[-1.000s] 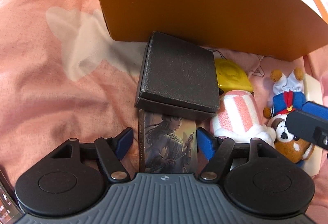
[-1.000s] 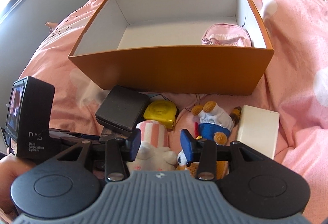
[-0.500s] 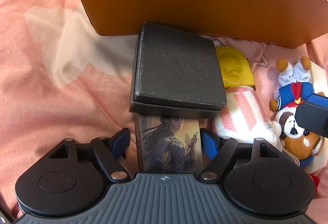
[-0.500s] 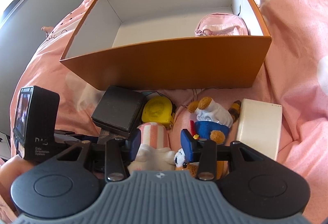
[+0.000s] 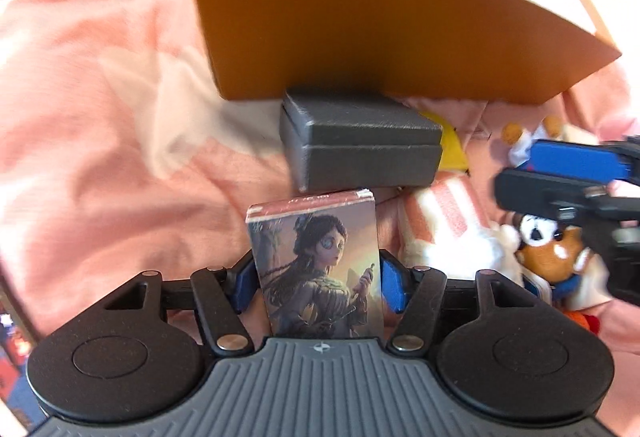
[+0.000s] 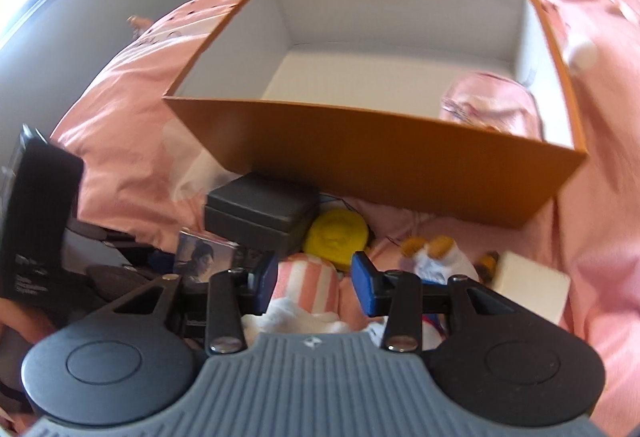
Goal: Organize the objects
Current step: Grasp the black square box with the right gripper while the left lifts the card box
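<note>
Card box (image 5: 316, 265) pickup, centre frame
My left gripper (image 5: 316, 281) jaws closing on it; next I lift into orange box (image 5: 360, 37). Right gripper (image 6: 314, 277) half-open, empty.

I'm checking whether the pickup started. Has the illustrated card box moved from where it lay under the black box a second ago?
Yes. The card box has come out from under the black box, toward the camera and tilted up, between the closing left gripper.

Left tool (image 5: 316, 283), blue pads, black linkages, ribbed grey housing
</note>
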{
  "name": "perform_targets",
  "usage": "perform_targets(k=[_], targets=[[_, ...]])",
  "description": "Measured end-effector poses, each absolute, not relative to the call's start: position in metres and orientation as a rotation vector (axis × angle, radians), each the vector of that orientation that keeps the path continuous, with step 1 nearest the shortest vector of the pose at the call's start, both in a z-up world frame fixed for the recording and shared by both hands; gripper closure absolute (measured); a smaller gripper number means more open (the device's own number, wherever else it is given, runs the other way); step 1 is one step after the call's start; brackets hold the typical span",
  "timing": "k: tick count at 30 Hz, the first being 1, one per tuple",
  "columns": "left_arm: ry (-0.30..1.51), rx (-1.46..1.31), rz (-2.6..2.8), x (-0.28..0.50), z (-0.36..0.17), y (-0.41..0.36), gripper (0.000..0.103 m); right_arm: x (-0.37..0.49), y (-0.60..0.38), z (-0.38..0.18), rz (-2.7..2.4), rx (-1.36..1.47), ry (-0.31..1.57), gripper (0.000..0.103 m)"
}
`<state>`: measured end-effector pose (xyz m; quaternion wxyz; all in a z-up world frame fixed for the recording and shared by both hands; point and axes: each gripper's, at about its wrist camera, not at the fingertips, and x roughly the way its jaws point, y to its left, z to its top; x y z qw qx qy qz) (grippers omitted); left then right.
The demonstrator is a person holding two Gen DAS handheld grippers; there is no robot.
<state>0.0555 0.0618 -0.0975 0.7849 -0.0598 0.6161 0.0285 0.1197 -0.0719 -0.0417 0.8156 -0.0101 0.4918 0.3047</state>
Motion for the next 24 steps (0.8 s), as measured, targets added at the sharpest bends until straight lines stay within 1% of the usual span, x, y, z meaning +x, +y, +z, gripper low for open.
perform_targets(k=[7, 11, 13, 14, 15, 24], targets=[[1.245, -0.16, 0.063, 0.038, -0.088, 0.074, 0.034, 0.123, -0.04, -0.049, 0.796, -0.23, 0.989, 0.059], [1.238, -0.177, 0.066, 0.08, -0.076, 0.1, 0.034, 0.117, -0.025, -0.057, 0.868, -0.397, 0.941, 0.058], [1.228, -0.189, 0.065, 0.082, -0.076, 0.104, 0.034, 0.117, -0.02, -0.061, 0.881, -0.463, 0.911, 0.055], [1.221, -0.186, 0.067, 0.083, -0.075, 0.105, 0.034, 0.117, -0.017, -0.063, 0.89, -0.494, 0.897, 0.046], [1.215, -0.185, 0.068, 0.089, -0.074, 0.103, 0.034, 0.116, -0.016, -0.065, 0.901, -0.52, 0.881, 0.042], [1.203, -0.231, 0.07, 0.093, -0.072, 0.115, 0.034, 0.1, 0.007, -0.085, 0.917, -0.783, 0.692, 0.043]])
